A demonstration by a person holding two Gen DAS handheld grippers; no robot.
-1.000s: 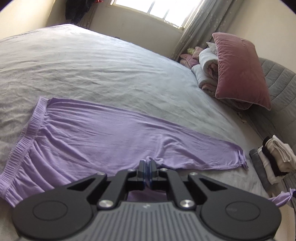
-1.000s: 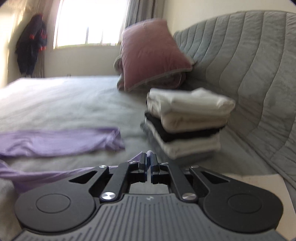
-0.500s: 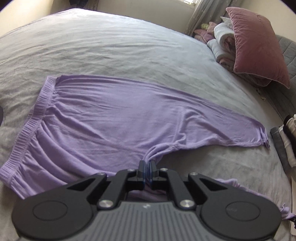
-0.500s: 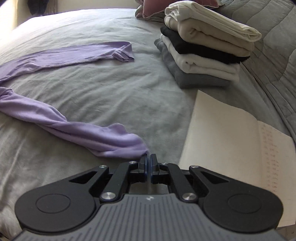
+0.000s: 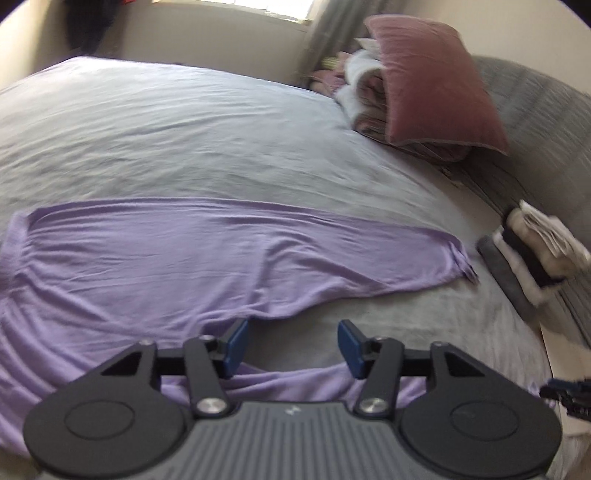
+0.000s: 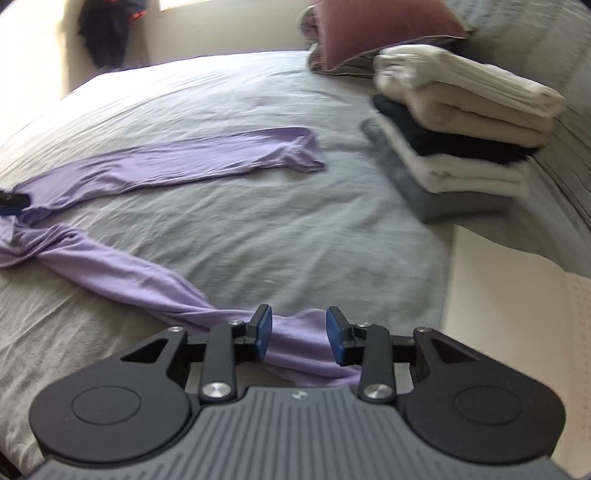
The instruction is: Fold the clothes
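Lilac trousers lie spread on the grey bed sheet, waistband at the left, one leg reaching right. My left gripper hangs over the crotch area, its jaws opening; only sheet and cloth lie below the gap, nothing pressed by the blue pads. In the right wrist view the far trouser leg lies flat and the near leg runs twisted toward me. My right gripper is opening over that leg's cuff; the cloth lies between the jaws, loose on the sheet.
A stack of folded clothes sits at the right by the grey padded headboard. A mauve pillow leans on rolled bedding. A pale floor strip shows past the bed's right edge. Dark clothing hangs on the far wall.
Both grippers were shut on the lilac cloth and have let go; their jaws now stand apart. The trousers have settled flat on the sheet. The right gripper came down toward the cuff.
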